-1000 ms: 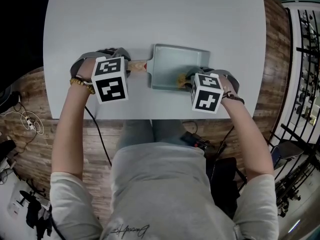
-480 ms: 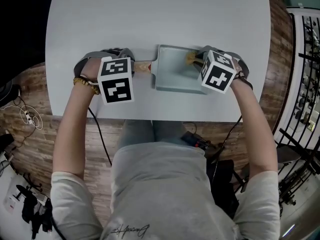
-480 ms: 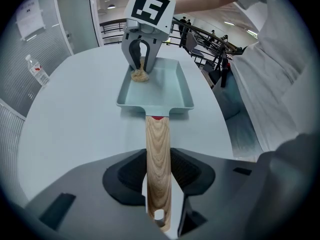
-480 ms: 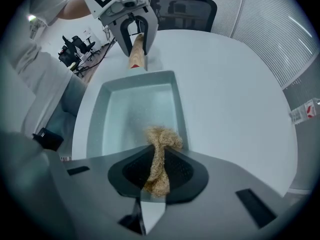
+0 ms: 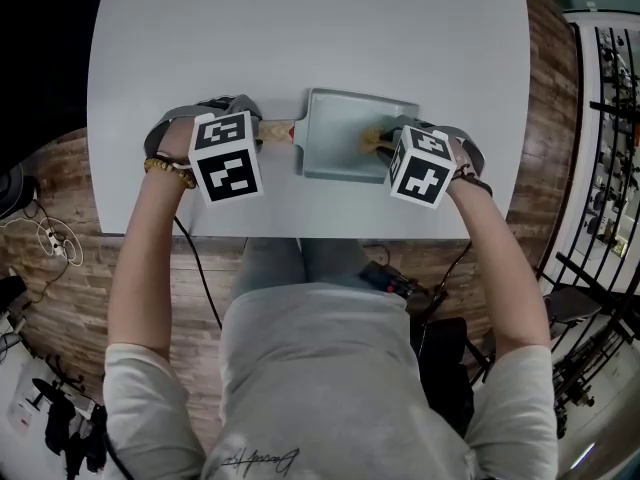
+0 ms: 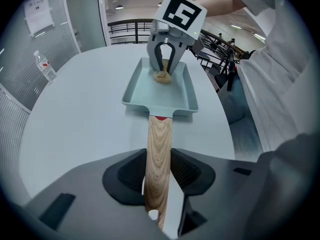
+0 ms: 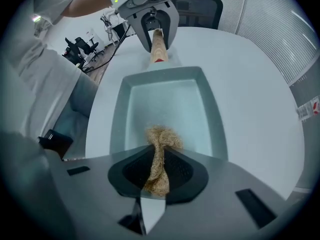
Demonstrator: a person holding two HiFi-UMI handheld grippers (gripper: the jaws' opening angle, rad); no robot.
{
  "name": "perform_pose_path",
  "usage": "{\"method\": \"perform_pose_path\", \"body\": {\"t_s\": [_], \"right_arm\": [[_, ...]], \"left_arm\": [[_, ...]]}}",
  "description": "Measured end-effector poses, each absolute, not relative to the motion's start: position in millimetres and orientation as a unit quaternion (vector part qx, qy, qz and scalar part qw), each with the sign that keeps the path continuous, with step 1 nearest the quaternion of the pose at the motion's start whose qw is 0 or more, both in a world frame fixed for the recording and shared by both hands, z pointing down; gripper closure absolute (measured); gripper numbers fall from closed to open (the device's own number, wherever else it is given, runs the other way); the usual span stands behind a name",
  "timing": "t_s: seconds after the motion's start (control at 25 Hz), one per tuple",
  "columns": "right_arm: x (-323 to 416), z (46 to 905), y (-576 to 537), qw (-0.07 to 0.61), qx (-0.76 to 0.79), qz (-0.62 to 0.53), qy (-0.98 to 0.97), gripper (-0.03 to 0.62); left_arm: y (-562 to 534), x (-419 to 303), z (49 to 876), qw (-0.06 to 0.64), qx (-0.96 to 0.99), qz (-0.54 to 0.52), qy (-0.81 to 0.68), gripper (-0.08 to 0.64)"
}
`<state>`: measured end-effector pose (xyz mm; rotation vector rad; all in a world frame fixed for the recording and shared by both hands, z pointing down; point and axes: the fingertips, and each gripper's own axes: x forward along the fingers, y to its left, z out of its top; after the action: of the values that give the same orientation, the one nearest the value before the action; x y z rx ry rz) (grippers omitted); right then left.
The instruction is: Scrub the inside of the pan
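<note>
The left tool is closed on the wooden handle of the pale green pan, which lies flat on the grey desk. The right tool pinches a tan scrubber that rests on the pan floor, towards the end far from the handle. The right gripper view shows the pads on the scrubber, while in the head view the cube covers them.
</note>
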<state>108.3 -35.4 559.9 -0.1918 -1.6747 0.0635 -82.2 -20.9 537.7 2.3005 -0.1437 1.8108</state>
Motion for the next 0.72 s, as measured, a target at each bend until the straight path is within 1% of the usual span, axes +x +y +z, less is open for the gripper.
{"method": "perform_pose_path", "body": {"t_s": [0.32, 0.72], "right_arm": [[116.4, 557.4, 0.9, 0.676, -0.114, 0.047, -0.727, 0.522], [117.0, 557.6, 8.4, 0.684, -0.124, 0.061, -0.716, 0.522]], "left_arm": [[-24.1, -83.9, 535.7, 0.105, 0.78, 0.615, -0.051, 0.408], [-25.2, -83.6, 536.5, 0.101, 0.776, 0.621, -0.048, 0.407]]}}
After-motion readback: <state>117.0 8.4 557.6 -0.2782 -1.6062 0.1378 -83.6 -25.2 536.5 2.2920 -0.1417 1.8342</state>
